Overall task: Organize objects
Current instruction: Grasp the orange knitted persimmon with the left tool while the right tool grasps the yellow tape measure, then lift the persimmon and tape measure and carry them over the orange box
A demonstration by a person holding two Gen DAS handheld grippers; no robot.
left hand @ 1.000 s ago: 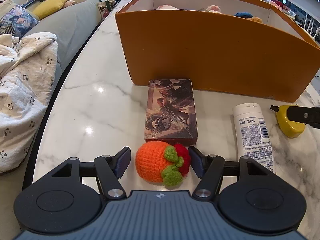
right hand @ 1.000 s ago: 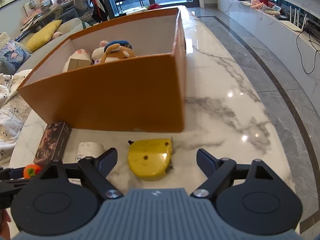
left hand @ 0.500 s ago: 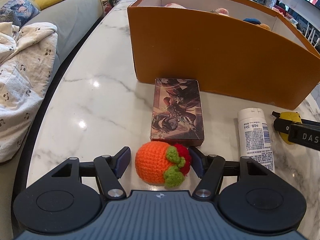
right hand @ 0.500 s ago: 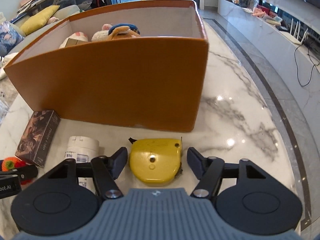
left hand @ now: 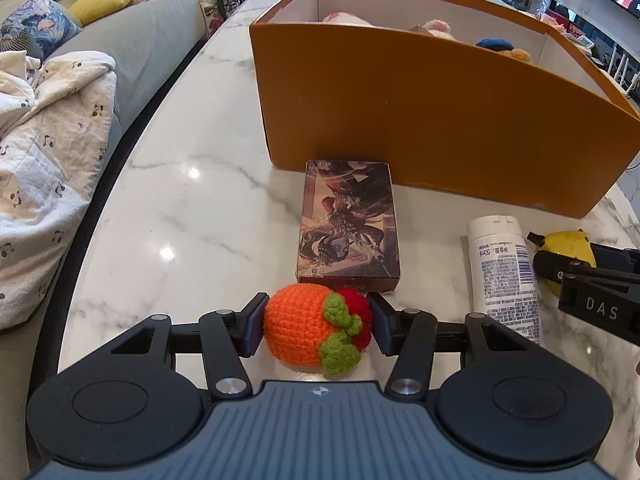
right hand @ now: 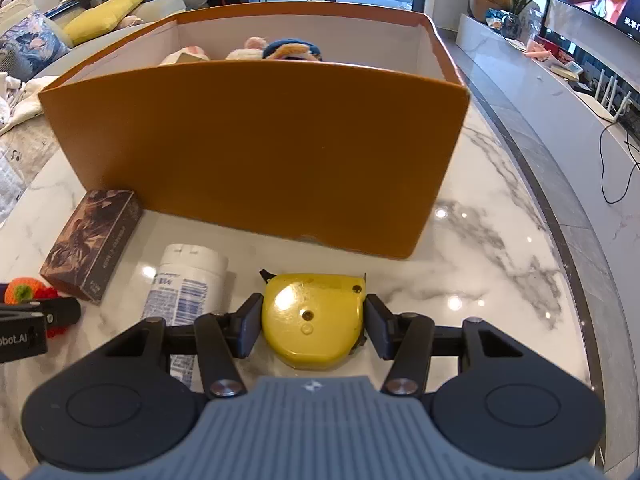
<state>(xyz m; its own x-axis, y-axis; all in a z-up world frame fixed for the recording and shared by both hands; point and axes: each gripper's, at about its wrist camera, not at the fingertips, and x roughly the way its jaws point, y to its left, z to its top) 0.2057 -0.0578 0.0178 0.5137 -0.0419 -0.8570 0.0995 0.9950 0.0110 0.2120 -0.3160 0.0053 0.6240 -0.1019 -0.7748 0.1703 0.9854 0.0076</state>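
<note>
My left gripper (left hand: pixel 316 326) is shut on an orange crocheted fruit (left hand: pixel 304 330) with green leaves and a red part, just in front of a dark illustrated card box (left hand: pixel 348 226). My right gripper (right hand: pixel 314 322) is shut on a yellow tape measure (right hand: pixel 314 320) on the marble table. A white tube (left hand: pixel 502 268) lies between the card box and the tape measure; it also shows in the right wrist view (right hand: pixel 184 288). A large orange box (right hand: pixel 256 152) stands behind them with plush toys (right hand: pixel 294 50) inside.
The marble table (left hand: pixel 192 208) ends in a dark curved edge on the left, with a grey sofa (left hand: pixel 136 44) and a white blanket (left hand: pixel 44 136) beyond. On the right, the table edge drops to a grey floor (right hand: pixel 568 152) and a TV console.
Both grippers have closed: the left on the crocheted fruit, the right on the tape measure, which it was wide open around a second ago. Both views have shifted slightly toward the orange box.
</note>
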